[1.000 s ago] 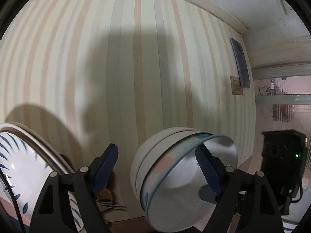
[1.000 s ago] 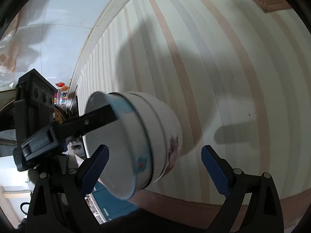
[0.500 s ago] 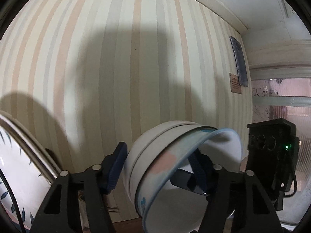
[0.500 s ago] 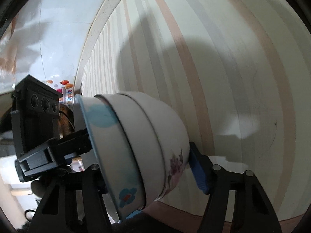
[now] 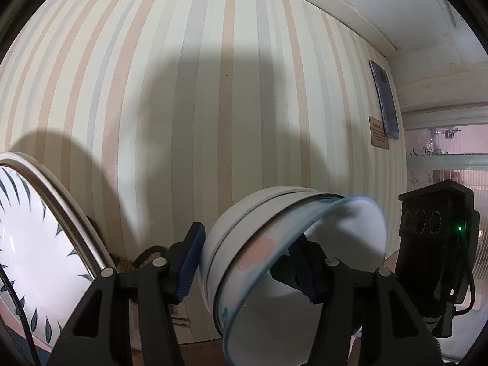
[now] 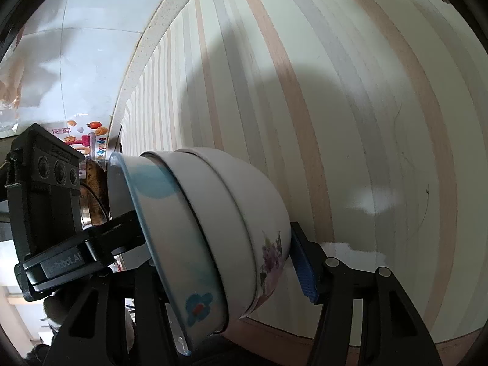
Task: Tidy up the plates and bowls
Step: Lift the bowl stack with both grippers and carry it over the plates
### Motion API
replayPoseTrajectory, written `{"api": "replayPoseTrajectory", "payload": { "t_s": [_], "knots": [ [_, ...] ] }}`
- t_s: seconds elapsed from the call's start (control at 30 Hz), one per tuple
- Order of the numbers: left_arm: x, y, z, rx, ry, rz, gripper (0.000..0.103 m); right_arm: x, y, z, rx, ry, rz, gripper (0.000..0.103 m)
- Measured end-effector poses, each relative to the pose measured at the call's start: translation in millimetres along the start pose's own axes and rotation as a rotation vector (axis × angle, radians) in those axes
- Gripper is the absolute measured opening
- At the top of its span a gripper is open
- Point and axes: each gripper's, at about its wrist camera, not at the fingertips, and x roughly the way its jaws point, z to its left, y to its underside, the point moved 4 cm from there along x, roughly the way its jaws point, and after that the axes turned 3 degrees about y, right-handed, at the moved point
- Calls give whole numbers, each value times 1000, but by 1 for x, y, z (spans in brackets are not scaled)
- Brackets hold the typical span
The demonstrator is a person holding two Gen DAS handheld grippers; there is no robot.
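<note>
A stack of three nested bowls (image 5: 244,244) lies tilted on its side over the striped tablecloth (image 5: 213,91). The inner bowl has a blue rim and a blue flower; the outer one (image 6: 259,213) is white with a purple flower. My left gripper (image 5: 248,259) has one pad on the stack's base and one inside the inner bowl, its jaws closing on the stack. My right gripper (image 6: 222,268) takes the same stack from the other side, jaws closing too. Its right pad (image 6: 302,268) touches the outer bowl's base; its left finger is hidden behind the bowls.
A large plate (image 5: 30,259) with a dark leaf pattern and a pale rim stands close on the left of the left gripper. A dark phone (image 5: 384,100) and a small brown card (image 5: 379,132) lie far off on the cloth. A glass jar (image 6: 91,189) sits behind the left gripper's body (image 6: 45,198).
Both pairs of jaws went from wide apart to narrow, their pads now against the bowl stack. The stack sits closer in both views; the plate has slid left in the left wrist view.
</note>
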Motion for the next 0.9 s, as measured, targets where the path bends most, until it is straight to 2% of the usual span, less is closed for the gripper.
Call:
{"api": "replayPoseTrajectory", "payload": {
  "t_s": [0.2,0.4,0.63,0.9],
  "knots": [
    [-9,1,1,-26,-5,9,52,-5,4,7,7,-5,8,60],
    [-29,4,9,-56,9,-3,52,-12,8,29,-25,-5,18,61],
    [-71,8,34,-104,19,-74,52,-12,12,72,-94,-9,39,61],
    [-113,16,84,-206,0,-152,52,19,15,137,-204,-34,111,60]
  ]
}}
